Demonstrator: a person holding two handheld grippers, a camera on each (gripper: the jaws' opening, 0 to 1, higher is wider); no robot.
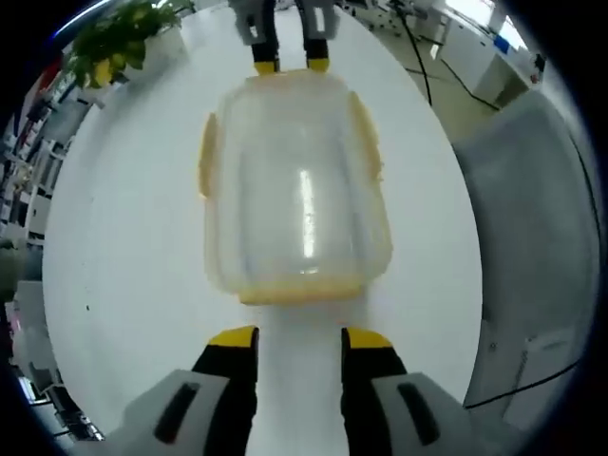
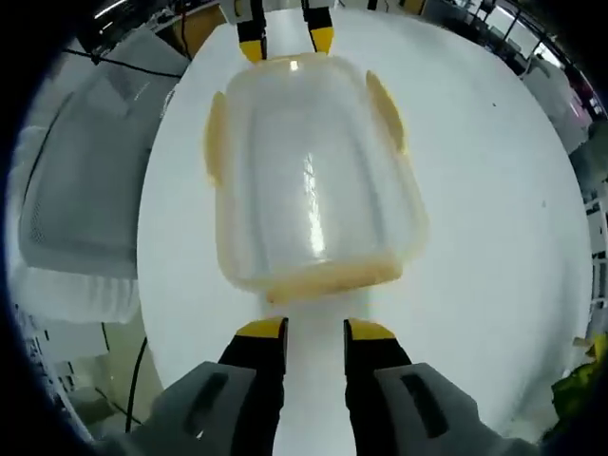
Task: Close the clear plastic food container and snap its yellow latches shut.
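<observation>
The clear plastic container (image 1: 299, 190) stands on the white table (image 1: 123, 247) with its lid on top. Yellow latches show on its left side (image 1: 204, 157), right side (image 1: 366, 133) and near end (image 1: 299, 290); I cannot tell whether they are snapped down. My left gripper (image 1: 300, 339) is open just short of the near end, nothing between its jaws. My right gripper (image 1: 291, 65) faces it at the far end. In the right gripper view the container (image 2: 313, 180) lies ahead of my open right gripper (image 2: 315, 331), with the left gripper (image 2: 285, 40) at the opposite end.
A potted plant (image 1: 119, 43) stands on the table beyond the container's left side, also seen as the plant (image 2: 579, 389). A grey chair (image 1: 532, 237) sits beside the table edge, the same chair (image 2: 85, 180). Desks and cables lie in the background.
</observation>
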